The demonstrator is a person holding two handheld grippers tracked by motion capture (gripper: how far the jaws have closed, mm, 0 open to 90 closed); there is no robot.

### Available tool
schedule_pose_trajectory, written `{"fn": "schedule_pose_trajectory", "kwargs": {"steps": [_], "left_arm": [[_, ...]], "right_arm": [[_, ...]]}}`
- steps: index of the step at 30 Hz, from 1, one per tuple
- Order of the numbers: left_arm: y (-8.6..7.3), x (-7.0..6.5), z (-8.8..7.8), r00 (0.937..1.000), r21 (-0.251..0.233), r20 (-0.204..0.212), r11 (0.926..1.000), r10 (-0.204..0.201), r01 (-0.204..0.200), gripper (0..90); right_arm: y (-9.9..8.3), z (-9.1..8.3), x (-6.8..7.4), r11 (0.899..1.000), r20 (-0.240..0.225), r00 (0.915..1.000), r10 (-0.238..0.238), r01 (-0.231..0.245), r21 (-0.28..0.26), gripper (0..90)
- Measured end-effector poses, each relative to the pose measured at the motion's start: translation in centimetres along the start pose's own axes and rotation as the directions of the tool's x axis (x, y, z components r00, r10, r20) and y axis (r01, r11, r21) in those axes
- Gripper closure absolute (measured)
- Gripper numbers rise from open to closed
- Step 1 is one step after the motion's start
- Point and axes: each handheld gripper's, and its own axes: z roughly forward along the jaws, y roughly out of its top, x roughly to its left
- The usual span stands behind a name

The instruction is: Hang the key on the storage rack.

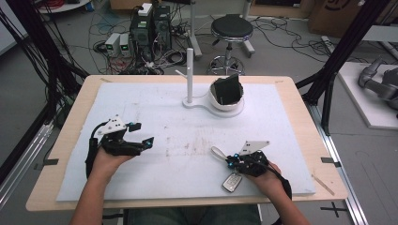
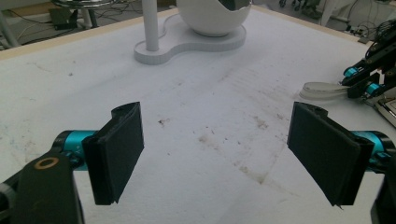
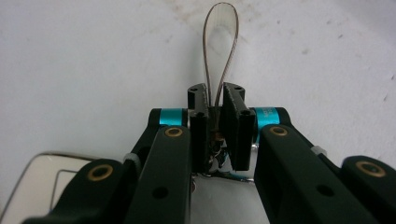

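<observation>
A silver key fob with a pale strap loop lies on the white mat near the front edge. My right gripper is shut on the base of that strap. In the right gripper view the pads pinch the strap's two sides, the loop sticks out beyond the right gripper, and the fob lies at the lower left. My left gripper rests at the left of the mat. It is open, and the left gripper has bare mat between its pads.
A white stand at the back of the mat has an upright post and a bowl holding a black object. Beyond the table are a stool, computers and cables on the floor.
</observation>
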Motion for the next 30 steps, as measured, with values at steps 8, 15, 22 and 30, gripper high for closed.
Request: {"fn": "schedule_pose_trajectory", "kwargs": {"steps": [8, 15, 22, 30], "left_arm": [[0.3, 0.0, 0.3, 0.9993, -0.021, 0.036, 0.9997, -0.007, 0.007, 18.7], [0.5, -0.4, 0.7, 0.9988, -0.014, 0.05, 0.9999, 0.006, -0.005, 18.6], [0.4, -0.4, 0.5, 0.9997, -0.005, 0.021, 0.9999, 0.01, -0.01, 18.7], [0.2, -0.3, 0.3, 0.9999, -0.002, -0.004, 0.9999, 0.016, -0.016, 18.7]], "right_arm": [[1.0, -0.7, -0.9, 0.992, -0.013, 0.9974, 0.07, -0.071, -0.106, 82.2], [3.4, -1.7, -1.7, 0.987, 0.055, 0.9971, 0.053, -0.044, -0.152, 82.3], [6.3, -1.9, -2.4, 0.977, 0.112, 0.9924, 0.051, -0.026, -0.213, 82.2], [10.3, -2.2, -3.8, 0.971, 0.15, 0.9879, 0.04, -0.003, -0.24, 82.3]]}}
